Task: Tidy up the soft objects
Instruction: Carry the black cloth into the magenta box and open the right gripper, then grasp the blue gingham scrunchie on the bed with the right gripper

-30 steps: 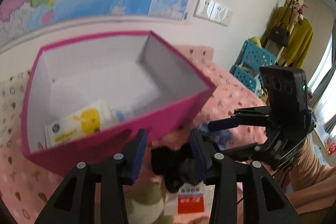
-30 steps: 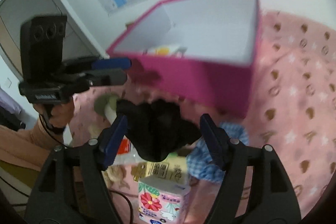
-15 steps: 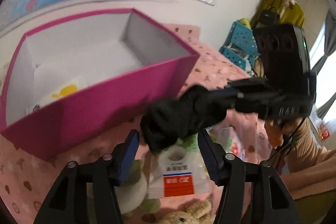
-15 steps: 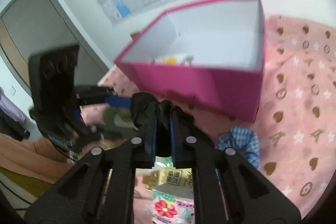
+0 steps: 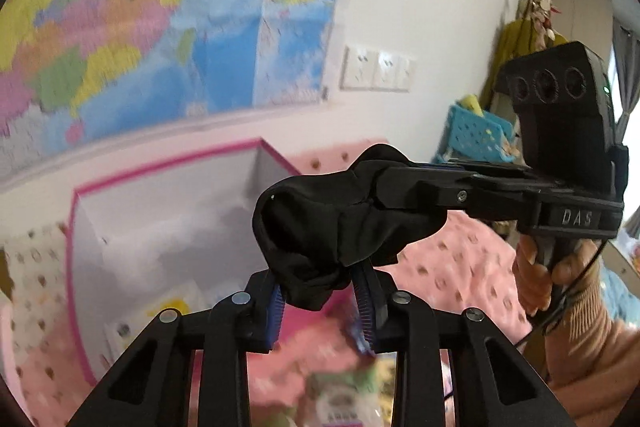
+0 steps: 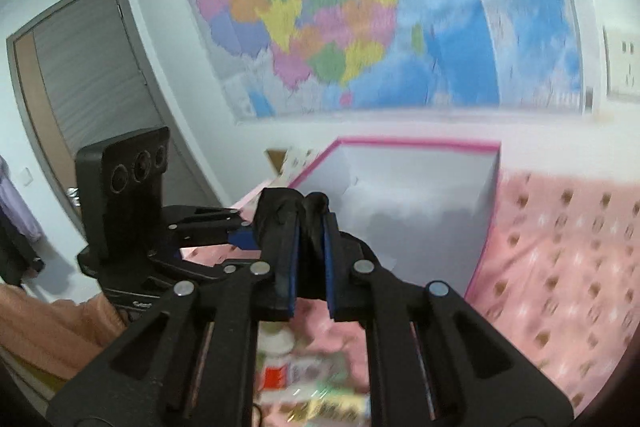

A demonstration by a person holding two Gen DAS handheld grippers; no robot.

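Note:
A black soft cloth bundle (image 5: 332, 223) hangs in the air in front of the pink box (image 5: 160, 167). My right gripper (image 6: 308, 259) is shut on the black cloth (image 6: 292, 211); in the left wrist view it (image 5: 384, 187) comes in from the right with the cloth in its fingertips. My left gripper (image 5: 320, 303) is open, its blue pads on either side of the bundle's lower end. The pink box (image 6: 420, 147) has a white inside and holds a white-and-yellow pack (image 5: 172, 307).
A pink patterned bedcover (image 6: 560, 247) lies under everything. Blurred packs (image 6: 304, 375) and other items lie below the grippers. A wall map (image 6: 340, 7), a door (image 6: 80, 75), wall sockets (image 5: 376, 69) and blue baskets (image 5: 476, 131) are around.
My right gripper shut on the black cloth and lifted it toward the box. Both grippers rose and tilted up, so the box now sits lower in view.

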